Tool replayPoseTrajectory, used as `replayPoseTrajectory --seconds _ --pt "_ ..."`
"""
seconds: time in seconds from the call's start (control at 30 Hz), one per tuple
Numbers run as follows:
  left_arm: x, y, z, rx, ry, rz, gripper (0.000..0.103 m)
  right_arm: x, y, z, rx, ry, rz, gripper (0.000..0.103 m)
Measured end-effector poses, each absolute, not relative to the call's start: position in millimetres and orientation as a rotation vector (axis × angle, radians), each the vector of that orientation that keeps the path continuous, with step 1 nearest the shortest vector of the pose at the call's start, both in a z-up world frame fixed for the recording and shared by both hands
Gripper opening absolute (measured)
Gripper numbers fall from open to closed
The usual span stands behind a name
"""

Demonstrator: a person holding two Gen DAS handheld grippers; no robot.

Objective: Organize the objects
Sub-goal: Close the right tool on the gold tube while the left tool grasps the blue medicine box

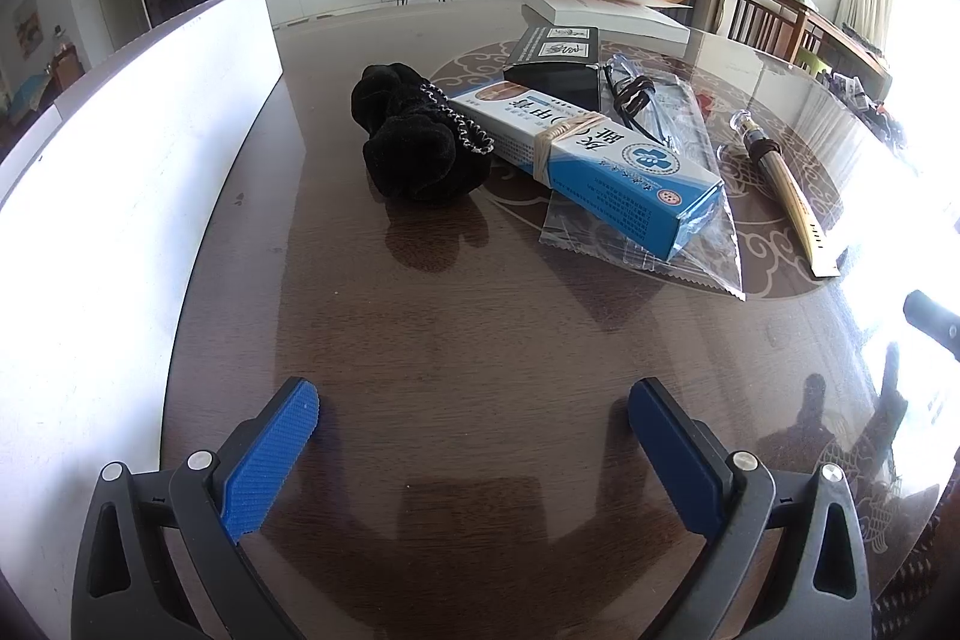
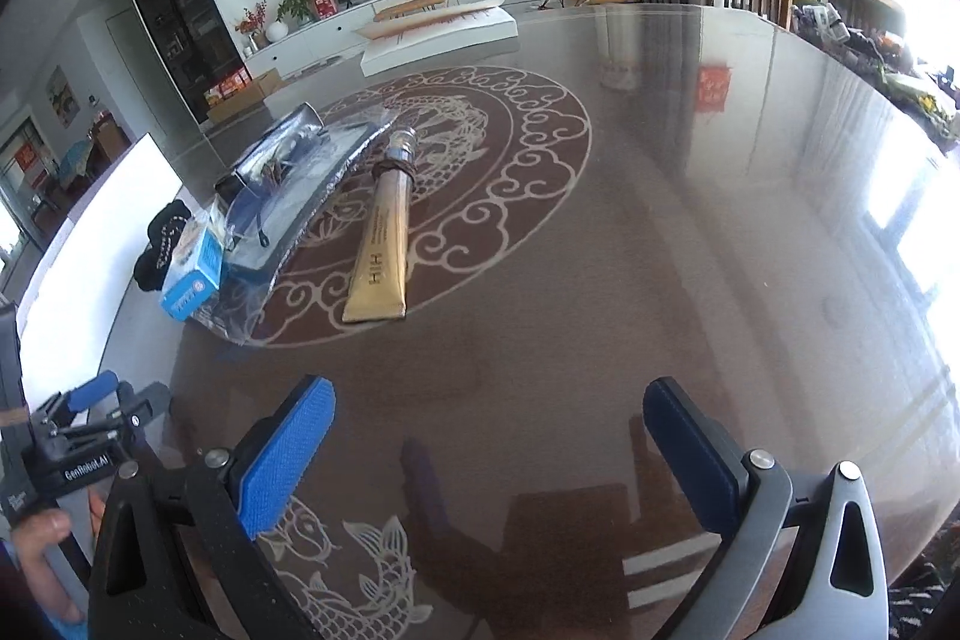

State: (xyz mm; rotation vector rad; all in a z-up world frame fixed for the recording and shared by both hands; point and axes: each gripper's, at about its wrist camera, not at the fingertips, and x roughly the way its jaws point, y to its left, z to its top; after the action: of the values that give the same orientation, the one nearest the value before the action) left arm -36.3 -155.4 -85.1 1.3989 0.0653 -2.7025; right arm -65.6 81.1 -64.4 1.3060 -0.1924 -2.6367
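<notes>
My left gripper is open and empty over the dark table, short of the pile. Ahead lie a black velvet scrunchie, a blue and white carton with a rubber band, on a clear plastic bag, a black box and a gold tube. My right gripper is open and empty. The gold tube lies ahead of it, cap pointing away. The carton, the scrunchie and the bag are to its left.
A long white box runs along the table's left side. A white book lies at the far edge, also in the right wrist view. The left gripper's body and a hand show at the lower left. Chairs stand beyond the table at right.
</notes>
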Motion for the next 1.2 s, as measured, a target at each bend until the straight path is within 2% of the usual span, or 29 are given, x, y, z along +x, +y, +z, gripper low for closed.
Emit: replayPoseTrajectory --seconds 0.1,0.17,0.3,0.37,0.43,0.67,0.8,0.93,1.03,1.1,1.17,1.2 --pt "-36.3 -155.3 -85.2 1.399 0.065 -2.702 0.103 -109.3 56.6 -60.3 1.333 -0.142 -2.571 0.1" --pt "-36.4 -155.3 -85.2 1.399 0.065 -2.702 0.103 -139.2 39.7 -64.1 1.37 -0.099 -2.535 0.085" --pt "-36.0 -155.4 -85.1 1.398 0.067 -2.703 0.103 -175.4 14.1 -73.1 1.391 -0.073 -2.458 0.073" --pt "-36.1 -155.6 -85.0 1.398 0.067 -2.703 0.103 -179.4 7.7 -75.9 1.38 -0.04 -2.462 0.048" --pt "-36.2 -156.1 -84.6 1.397 0.067 -2.703 0.103 -176.2 8.4 -77.0 1.374 -0.016 -2.474 0.028" --pt "-39.0 -157.9 -82.1 1.443 0.086 -2.675 0.103 -113.9 46.5 -78.1 1.336 -0.011 -2.576 0.027" --pt "-43.0 -155.5 -51.7 1.375 0.316 -2.779 0.102 -83.1 58.6 -79.7 1.3 -0.03 -2.632 0.027" --pt "-89.1 -136.0 -33.8 1.42 0.283 -2.766 0.102 -72.5 59.9 -80.5 1.274 -0.02 -2.674 0.027" --pt "-123.5 -131.9 -44.9 1.459 0.364 -2.696 0.102 -71.2 57.6 -79.9 1.261 0.009 -2.674 0.027" --pt "-137.1 -132.0 -53.7 1.458 0.419 -2.659 0.089 -70.8 57.7 -79.7 1.253 0.015 -2.673 0.027" --pt "-145.4 -133.2 -62.2 1.473 0.427 -2.63 0.057 -70.2 57.3 -79.9 1.25 0.022 -2.674 0.027" --pt "-144.2 -135.0 -63.7 1.466 0.438 -2.624 0.055 -70.1 57.1 -79.9 1.25 0.024 -2.674 0.027"
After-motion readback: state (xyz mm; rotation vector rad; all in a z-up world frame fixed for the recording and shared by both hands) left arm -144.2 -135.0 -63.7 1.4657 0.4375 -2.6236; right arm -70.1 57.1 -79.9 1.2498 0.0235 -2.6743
